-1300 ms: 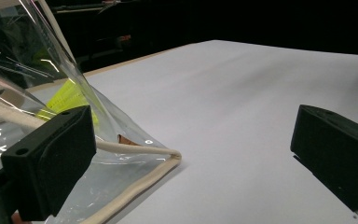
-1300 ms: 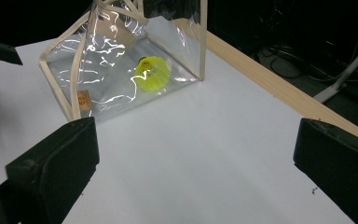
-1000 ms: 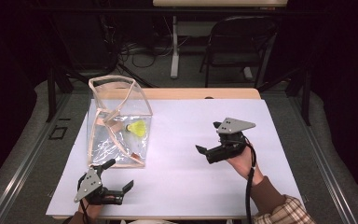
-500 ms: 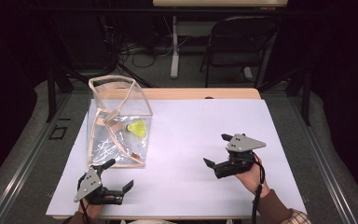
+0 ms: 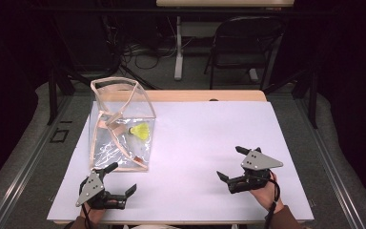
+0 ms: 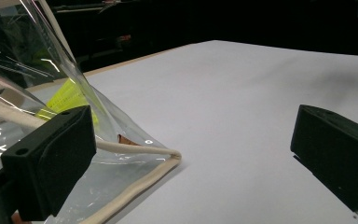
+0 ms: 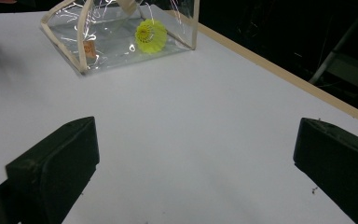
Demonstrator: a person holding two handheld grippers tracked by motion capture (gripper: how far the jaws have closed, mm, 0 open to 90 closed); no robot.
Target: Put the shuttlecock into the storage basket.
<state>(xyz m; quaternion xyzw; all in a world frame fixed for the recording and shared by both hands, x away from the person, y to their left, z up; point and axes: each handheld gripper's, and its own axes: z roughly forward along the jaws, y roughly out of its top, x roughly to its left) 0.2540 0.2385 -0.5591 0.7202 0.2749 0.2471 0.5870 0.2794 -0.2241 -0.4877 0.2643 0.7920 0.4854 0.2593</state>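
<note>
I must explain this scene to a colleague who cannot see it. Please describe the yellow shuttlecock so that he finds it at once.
Start at the white table sheet. On its left side stands a clear plastic bag with beige trim. The shuttlecock lies inside it, near its right wall: the one bright yellow thing there, beside pale straps.
</note>
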